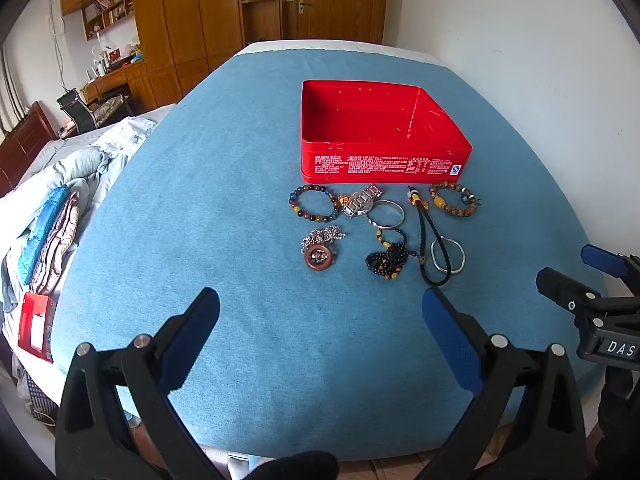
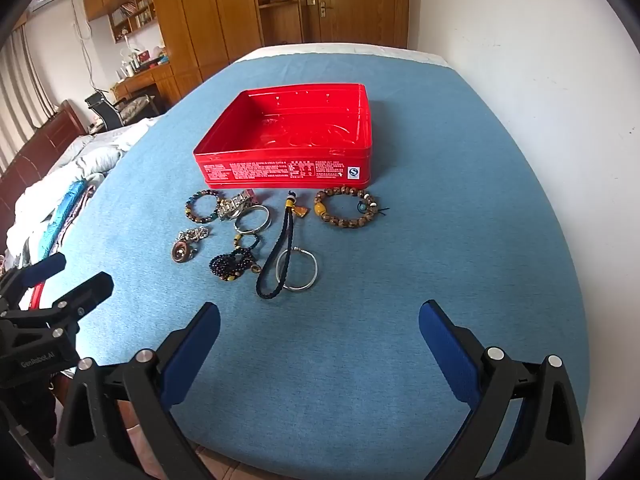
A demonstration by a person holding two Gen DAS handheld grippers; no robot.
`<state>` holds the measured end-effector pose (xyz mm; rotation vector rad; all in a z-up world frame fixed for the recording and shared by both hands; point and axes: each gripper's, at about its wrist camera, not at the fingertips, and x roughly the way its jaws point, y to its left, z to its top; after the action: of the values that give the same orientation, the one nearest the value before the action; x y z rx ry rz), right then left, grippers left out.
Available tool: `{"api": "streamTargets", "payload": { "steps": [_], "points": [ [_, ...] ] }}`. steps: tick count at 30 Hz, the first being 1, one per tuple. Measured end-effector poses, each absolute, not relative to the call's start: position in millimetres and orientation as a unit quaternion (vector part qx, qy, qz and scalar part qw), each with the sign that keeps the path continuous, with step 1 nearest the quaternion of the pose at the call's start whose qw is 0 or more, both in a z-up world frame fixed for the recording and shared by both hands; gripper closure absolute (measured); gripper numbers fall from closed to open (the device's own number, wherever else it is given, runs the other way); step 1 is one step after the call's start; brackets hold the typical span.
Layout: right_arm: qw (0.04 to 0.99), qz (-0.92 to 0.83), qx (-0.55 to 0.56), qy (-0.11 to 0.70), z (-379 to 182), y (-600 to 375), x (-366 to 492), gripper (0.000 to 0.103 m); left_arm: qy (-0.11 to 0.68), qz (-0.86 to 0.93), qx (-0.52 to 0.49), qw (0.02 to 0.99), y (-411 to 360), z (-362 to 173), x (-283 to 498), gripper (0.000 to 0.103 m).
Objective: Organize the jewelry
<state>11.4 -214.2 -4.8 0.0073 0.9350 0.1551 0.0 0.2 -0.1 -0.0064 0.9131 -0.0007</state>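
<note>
Both my jaws wide, empty, hovering at desk's [image 1: 240, 200] near edge. Jewelry pile ahead, just before the empty red tin [image 2: 288, 136]. Silver bangle [image 2: 298, 270] nearest my right gripper [image 2: 320, 344]; pendant [image 1: 319, 258] nearer left gripper [image 1: 320, 332].

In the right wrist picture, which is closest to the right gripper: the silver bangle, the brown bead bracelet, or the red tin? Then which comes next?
1. Silver bangle: nearest, ahead of the open right gripper, slightly left.
2. Brown bead bracelet: farther back, just before the tin.
3. Red tin: farthest, behind all the jewelry.
</note>
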Motion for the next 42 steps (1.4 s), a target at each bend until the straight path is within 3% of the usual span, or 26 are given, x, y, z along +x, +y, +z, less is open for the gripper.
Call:
{"api": "streamTargets", "payload": {
  "steps": [42],
  "points": [
    [0.89, 0.075, 0.003, 0.45, -4.9, -213.7, 12.3, 0.004, 0.441, 0.0, -0.003, 0.898, -2.8, 0.4, -0.7, 0.003]
  ]
}}
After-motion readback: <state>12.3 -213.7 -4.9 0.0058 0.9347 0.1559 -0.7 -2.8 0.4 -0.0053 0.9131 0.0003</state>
